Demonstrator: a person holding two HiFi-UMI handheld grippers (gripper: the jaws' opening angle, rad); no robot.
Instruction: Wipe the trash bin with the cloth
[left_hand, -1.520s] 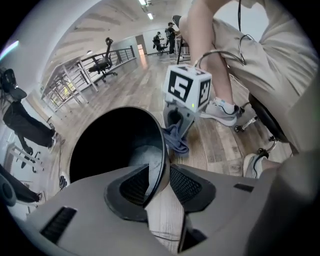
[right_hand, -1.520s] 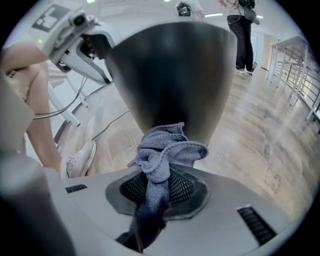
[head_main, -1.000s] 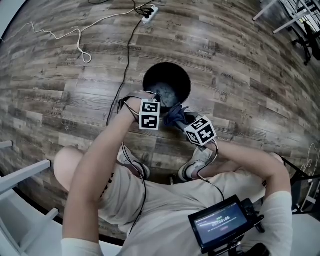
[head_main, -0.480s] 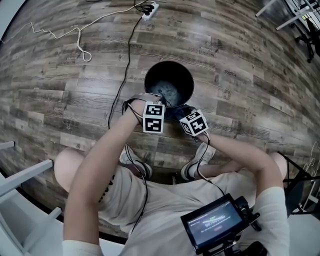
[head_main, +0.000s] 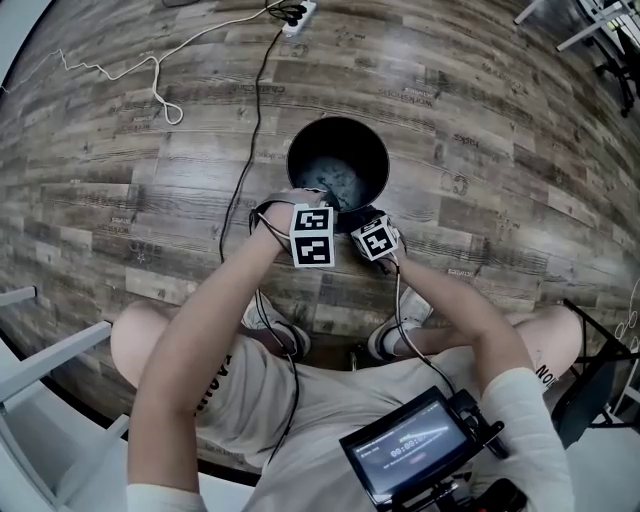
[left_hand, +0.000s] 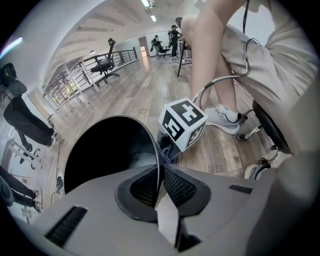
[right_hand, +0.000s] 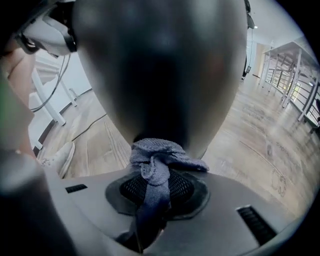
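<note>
Pinching the trash bin (left_hand: 152, 142) rim between the just-closing jaws of the left gripper (left_hand: 160, 186); clamping the bunched grey-blue cloth (right_hand: 156, 156) in the right gripper (right_hand: 154, 194), dark bin wall just ahead.

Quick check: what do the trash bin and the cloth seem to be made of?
Trash bin: dark, thin-walled, smooth with a soft sheen; metal or hard plastic, I cannot tell which. Cloth: blue-grey textile, matte, probably knitted; a fine ribbed weave and limp folds show.
</note>
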